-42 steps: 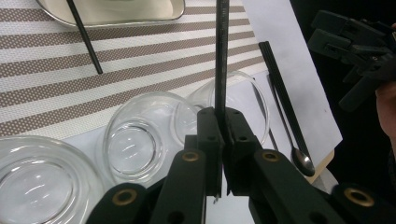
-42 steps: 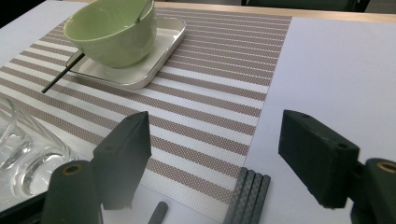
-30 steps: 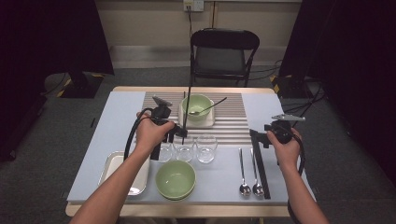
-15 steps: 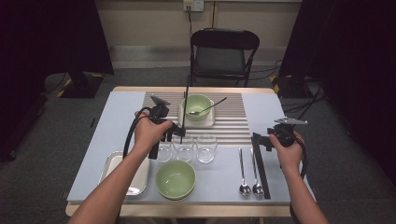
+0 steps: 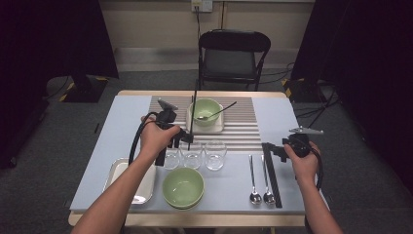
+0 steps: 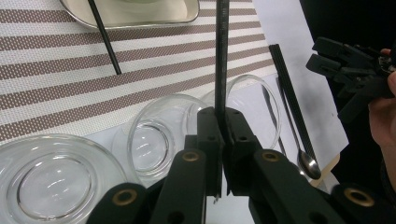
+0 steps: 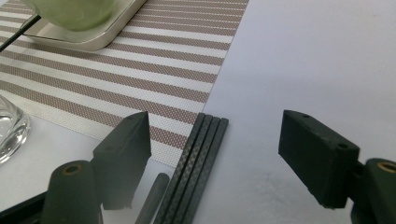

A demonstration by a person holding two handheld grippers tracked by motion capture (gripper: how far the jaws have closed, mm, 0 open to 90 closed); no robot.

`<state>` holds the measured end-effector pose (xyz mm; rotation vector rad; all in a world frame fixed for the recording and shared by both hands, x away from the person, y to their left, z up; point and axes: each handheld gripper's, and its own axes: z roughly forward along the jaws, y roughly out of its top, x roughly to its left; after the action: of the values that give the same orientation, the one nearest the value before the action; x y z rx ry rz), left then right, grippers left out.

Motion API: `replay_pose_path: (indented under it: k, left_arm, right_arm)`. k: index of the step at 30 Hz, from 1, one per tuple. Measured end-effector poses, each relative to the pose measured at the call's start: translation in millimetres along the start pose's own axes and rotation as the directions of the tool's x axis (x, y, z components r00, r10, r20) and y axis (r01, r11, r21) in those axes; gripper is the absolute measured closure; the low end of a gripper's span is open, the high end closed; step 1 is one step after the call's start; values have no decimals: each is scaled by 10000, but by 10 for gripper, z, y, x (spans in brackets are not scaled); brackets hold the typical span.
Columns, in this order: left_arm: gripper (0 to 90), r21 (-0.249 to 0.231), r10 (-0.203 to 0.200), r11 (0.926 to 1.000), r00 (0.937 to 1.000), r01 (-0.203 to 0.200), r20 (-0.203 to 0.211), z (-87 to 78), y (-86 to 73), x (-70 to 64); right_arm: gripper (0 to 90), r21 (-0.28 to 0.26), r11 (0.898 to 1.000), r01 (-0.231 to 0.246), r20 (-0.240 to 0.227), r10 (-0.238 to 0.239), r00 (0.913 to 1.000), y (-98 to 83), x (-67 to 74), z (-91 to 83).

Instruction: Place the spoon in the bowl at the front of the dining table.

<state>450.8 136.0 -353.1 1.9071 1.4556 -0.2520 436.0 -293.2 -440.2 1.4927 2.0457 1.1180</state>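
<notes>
My left tongs [image 5: 187, 139] grip one upright black chopstick [image 5: 193, 114] above the glasses [image 5: 192, 155], while my right tongs [image 7: 215, 156], jaws wide, have dropped toward the chopsticks [image 7: 198, 161] lying near the table's right edge.

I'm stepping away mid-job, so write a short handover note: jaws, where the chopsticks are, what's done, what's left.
Left gripper: jaws shut on one black chopstick, held upright above the three glasses.
Right gripper: jaws open, nothing held, poised over the bundle of black chopsticks lying at the mat's edge beside the two spoons.
Done, as far as it shows: another chopstick and a spoon rest at the far green bowl on its tray.
Left, probably: place the held chopstick; pick up the bundle.
</notes>
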Motion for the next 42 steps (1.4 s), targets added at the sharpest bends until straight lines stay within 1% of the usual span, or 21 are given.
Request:
replay_pose_path:
  k: [2,3,5,10,11,12,14,17,18,19,21,23,24,26,31,33,34,36,40,41,42]
  left_arm:
    - [868,-31,-46,10000,10000,46,0,6,2,3]
    - [868,-16,4,10000,10000,-4,-38,6,5,8]
    - [868,-10,-139,9999,9999,139,60,13,12,14]
    - [868,-20,-246,9997,9997,246,-8,20,22,33]
    - [869,-20,-246,9997,9997,246,-8,20,22,33]
    - [869,14,-88,10000,9998,88,-169,13,29,48]
    - [868,-10,-168,9999,9998,168,-96,19,30,47]
    - [868,-22,-148,9999,9999,148,-77,17,34,54]
    - [868,-31,-270,9996,9996,269,-71,16,33,50]
    - [868,-50,-236,9997,9996,235,-165,11,37,61]
    - [868,-74,-328,9994,9994,327,-126,2,42,70]
    - [868,-80,-274,9996,9994,273,-188,-3,45,78]
    - [868,-84,-379,9993,9991,378,-173,-7,45,80]
    - [868,-67,-301,9995,9993,300,-220,-14,48,89]
    - [868,-110,-340,9994,9992,338,-207,-16,48,93]
    - [868,-117,-288,9995,9993,285,-236,-23,50,102]
    - [868,-109,-367,9993,9990,364,-243,-29,51,99]
    - [868,-127,-397,9991,9988,394,-280,-35,52,97]
    - [868,-120,-343,9994,9988,339,-338,-60,63,108]
    - [868,-103,-397,9992,9988,394,-303,-62,64,106]
    - [868,-113,-323,9994,9988,319,-355,-67,66,117]
  right_arm:
    - [245,3,10000,-14,8,14,10000,-6,-5,-1]
    - [245,34,10000,19,10,-19,10000,-16,-16,-6]
    - [242,32,10000,-30,74,30,10000,-34,-36,-18]
    - [242,64,9999,-87,179,86,9998,-69,-96,-51]
    - [242,64,9999,-87,179,86,9998,-69,-96,-51]
    - [242,40,9999,-96,217,95,9997,-76,-110,-61]
    - [242,62,9999,-82,224,80,9997,-84,-120,-66]
    - [242,78,9999,-94,269,92,9996,-103,-137,-72]
    - [242,66,9999,-100,285,98,9995,-112,-143,-72]
    - [242,66,9999,-100,285,98,9995,-112,-143,-72]
    - [242,136,9999,-90,310,86,9995,-146,-160,-71]
    - [242,161,9998,-101,307,96,9995,-156,-168,-73]
    - [242,183,9998,-125,344,118,9993,-178,-185,-70]
    - [242,230,9997,-131,325,123,9994,-196,-193,-67]
    - [242,287,9995,-92,422,80,9991,-224,-199,-60]
    - [242,307,9995,-89,409,76,9991,-238,-202,-57]
    - [242,325,9994,-84,424,70,9991,-245,-203,-54]
    - [242,360,9993,-76,485,59,9988,-258,-208,-53]
    - [240,505,9987,48,600,-78,9982,-285,-219,-44]
    - [240,530,9986,62,626,-95,9980,-297,-223,-37]
    - [239,541,9985,75,624,-109,9980,-300,-225,-36]
